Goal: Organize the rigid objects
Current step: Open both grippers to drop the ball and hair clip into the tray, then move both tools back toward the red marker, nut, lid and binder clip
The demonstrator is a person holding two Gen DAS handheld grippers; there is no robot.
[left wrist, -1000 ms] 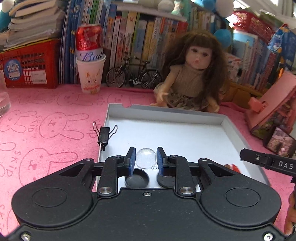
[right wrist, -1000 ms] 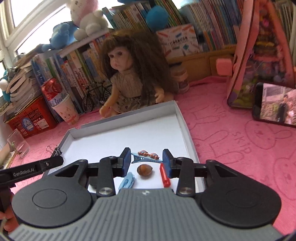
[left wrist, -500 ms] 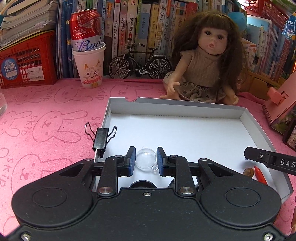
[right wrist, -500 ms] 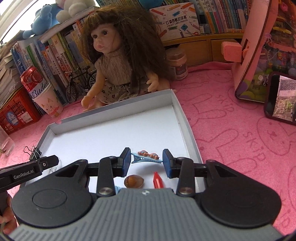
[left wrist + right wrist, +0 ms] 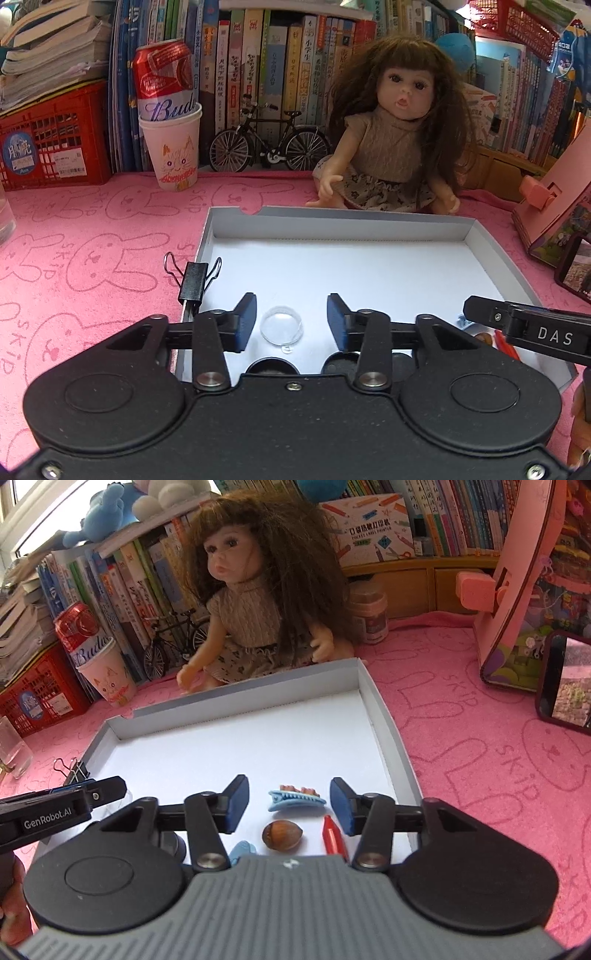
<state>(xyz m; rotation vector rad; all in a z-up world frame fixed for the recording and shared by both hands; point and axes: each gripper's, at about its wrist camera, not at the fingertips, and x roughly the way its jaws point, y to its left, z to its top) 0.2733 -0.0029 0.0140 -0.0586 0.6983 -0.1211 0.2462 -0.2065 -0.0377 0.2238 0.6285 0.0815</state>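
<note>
A grey-walled white tray (image 5: 491,243) lies on the pink cloth; it also shows in the right wrist view (image 5: 388,716). A clear round lens (image 5: 281,325) lies on the tray floor between the open fingers of my left gripper (image 5: 291,321), not touched. Two black round caps (image 5: 272,366) sit just below it, partly hidden. My right gripper (image 5: 289,805) is open over the tray's near right part, above a blue hair clip (image 5: 296,800), a hazelnut (image 5: 282,835) and a red piece (image 5: 334,836). A black binder clip (image 5: 192,280) grips the tray's left wall.
A doll (image 5: 397,144) sits behind the tray. A paper cup holding a red can (image 5: 170,122), a model bicycle (image 5: 269,144), a red crate (image 5: 48,144) and books stand at the back. A pink stand (image 5: 532,579) and a phone (image 5: 565,681) are on the right.
My left gripper has opened and let go of the clear lens, which now lies on the tray floor. My right gripper has widened and shifted slightly over the small items.
</note>
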